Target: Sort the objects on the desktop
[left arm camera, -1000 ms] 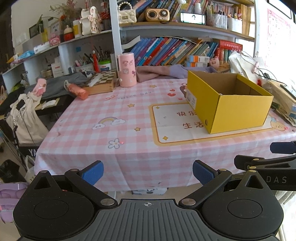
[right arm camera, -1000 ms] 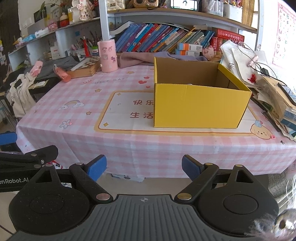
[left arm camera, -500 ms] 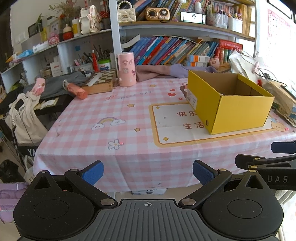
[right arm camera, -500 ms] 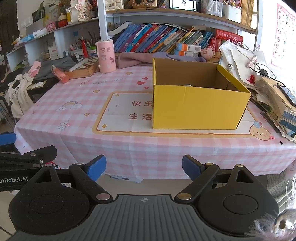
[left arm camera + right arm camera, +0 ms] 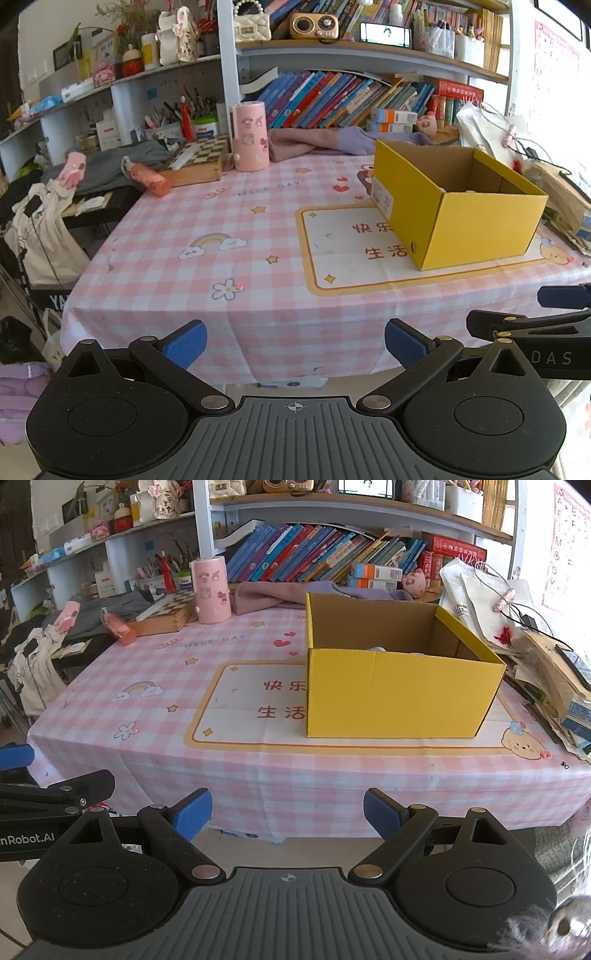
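yellow box [image 5: 399,698] beyond right claw [image 5: 287,814] (agape)

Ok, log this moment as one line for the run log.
left tool: open, empty, off table edge | right tool: open, empty, off table edge | yellow box: on table, open top | stage: nothing grasped

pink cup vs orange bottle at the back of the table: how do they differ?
The pink cup stands upright; the orange bottle lies on its side. The cup is pale pink with stickers and wider; the bottle is orange-red and slimmer. Both sit beside the chessboard box.
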### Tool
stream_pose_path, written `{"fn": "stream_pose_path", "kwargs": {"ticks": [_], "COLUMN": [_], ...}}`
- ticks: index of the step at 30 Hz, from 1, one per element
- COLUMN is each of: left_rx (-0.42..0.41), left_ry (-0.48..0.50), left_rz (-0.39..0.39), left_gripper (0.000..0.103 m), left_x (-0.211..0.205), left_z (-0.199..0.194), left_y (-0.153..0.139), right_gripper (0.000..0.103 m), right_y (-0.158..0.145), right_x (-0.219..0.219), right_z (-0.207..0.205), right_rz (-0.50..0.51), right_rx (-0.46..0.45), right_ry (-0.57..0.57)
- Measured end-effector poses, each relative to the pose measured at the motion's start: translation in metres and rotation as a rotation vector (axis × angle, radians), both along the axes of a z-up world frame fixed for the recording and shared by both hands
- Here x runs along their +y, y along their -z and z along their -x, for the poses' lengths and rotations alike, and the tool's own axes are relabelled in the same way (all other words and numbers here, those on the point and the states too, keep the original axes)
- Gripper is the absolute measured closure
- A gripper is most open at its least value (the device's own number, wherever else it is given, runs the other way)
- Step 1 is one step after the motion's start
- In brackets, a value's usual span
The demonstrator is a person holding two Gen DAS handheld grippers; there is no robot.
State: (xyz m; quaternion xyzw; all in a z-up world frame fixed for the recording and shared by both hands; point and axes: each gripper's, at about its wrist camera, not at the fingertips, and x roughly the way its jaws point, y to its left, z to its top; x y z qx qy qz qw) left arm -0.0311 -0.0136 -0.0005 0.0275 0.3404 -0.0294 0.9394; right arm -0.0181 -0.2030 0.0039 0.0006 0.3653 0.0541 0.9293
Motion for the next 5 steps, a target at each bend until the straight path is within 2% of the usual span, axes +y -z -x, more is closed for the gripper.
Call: {"fn": "stream_pose_path", "kwargs": {"ticks": [5], "left_rx": [0.005], "left_ry": [-0.003], "left_rz": [0.014], "left_gripper": [0.000], "left_x": [0.0026], "left_z": [-0.0041], "left_y": [0.0018], "right_gripper": [0.015], "right_y": [0.0022], "right_x": [0.0021], "right_z": [-0.0031], "right_rz": [0.001], "right_rx": [0.008], "right_ry": [0.007]}}
